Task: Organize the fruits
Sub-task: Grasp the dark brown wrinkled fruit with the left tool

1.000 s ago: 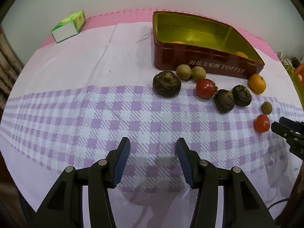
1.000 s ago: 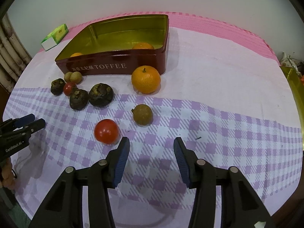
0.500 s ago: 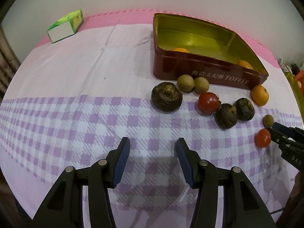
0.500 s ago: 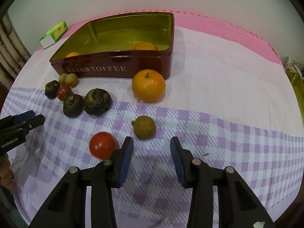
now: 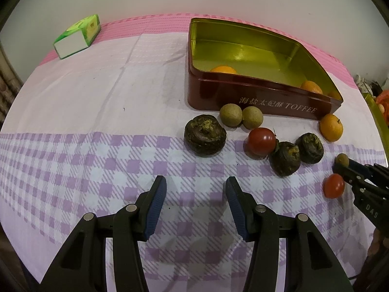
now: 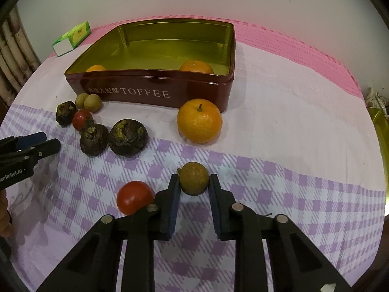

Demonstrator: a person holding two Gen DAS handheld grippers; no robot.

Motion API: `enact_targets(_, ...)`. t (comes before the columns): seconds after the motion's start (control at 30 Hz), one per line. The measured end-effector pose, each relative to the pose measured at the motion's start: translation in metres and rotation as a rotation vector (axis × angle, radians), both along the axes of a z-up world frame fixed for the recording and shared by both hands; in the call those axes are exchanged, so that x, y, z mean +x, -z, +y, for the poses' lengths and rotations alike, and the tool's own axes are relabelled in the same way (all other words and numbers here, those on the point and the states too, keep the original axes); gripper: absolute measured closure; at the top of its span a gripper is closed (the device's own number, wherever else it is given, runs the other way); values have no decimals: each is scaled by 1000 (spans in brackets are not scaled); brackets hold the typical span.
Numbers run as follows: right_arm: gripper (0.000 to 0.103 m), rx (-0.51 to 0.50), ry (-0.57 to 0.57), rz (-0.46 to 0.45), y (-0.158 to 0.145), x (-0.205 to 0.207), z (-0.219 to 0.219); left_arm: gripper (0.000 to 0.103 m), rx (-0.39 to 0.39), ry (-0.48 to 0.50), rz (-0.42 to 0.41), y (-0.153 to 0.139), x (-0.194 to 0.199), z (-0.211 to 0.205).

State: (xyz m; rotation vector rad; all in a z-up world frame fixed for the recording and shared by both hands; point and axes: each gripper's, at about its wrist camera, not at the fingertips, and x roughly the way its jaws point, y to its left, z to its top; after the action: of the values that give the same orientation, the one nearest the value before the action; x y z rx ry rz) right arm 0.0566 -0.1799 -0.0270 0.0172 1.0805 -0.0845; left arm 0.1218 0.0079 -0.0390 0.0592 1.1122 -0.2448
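A dark red TOFFEE tin [image 6: 150, 92] with a gold inside holds two oranges [image 6: 196, 67]. In front of it lie a loose orange [image 6: 199, 121], dark wrinkled fruits [image 6: 128, 137], two tan longans [image 5: 231, 114] and red tomatoes [image 6: 134, 197]. My right gripper [image 6: 194, 182] has its fingertips on both sides of a brown longan [image 6: 194, 177] on the cloth, touching or nearly touching it. My left gripper [image 5: 195, 189] is open and empty above the checked cloth, short of a dark fruit [image 5: 205, 134].
A green and white carton [image 5: 77, 36] lies at the far left of the table. A yellow container edge [image 6: 381, 126] shows at the far right. The table's front edge is close under both grippers.
My right gripper moved forward and narrowed around the brown longan. My left gripper moved forward, closer to the fruits, and stayed open.
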Motion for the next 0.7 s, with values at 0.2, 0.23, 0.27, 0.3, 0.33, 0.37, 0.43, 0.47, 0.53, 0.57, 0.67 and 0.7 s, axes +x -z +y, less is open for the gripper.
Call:
enact_targets(0.2,81,17,13,-2,1,-6,-4,51,-12,13,-2,0,-2,2)
enact_targets(0.23,81,20,15,-3,1,-6,-4,51,-13,14,-2,1,-2,2)
enact_targets(0.27,81,22,16,-3,1,-6,-4,51,-14,14,-6,1,-1,1)
enact_targets(0.3,81,23,17,-3,1,-5,-4,51,-14,13,-9,1,1,0)
enact_targets(0.33,81,23,17,-5,1,-5,-4,51,-13,13,-10,2,2,-1)
enact_targets(0.37,81,21,16,-5,1,-6,-3,51,-14,12,-10,1,3,-4)
enact_targets(0.43,81,24,19,-5,0,-6,-4,51,-19,10,-9,1,8,-6)
enact_targets(0.47,81,27,22,-6,1,-7,-4,51,-16,8,-11,2,10,-8)
enact_targets(0.53,81,24,19,-7,1,-7,-4,51,-18,8,-13,2,15,-8)
enact_targets(0.57,81,24,20,-7,0,-8,-5,51,-14,9,-16,3,17,-9)
enact_targets(0.67,81,25,19,-8,1,-8,-5,51,2,16,-24,3,20,-13)
enact_targets(0.7,81,24,19,-7,0,-7,-5,51,5,18,-25,4,23,-14)
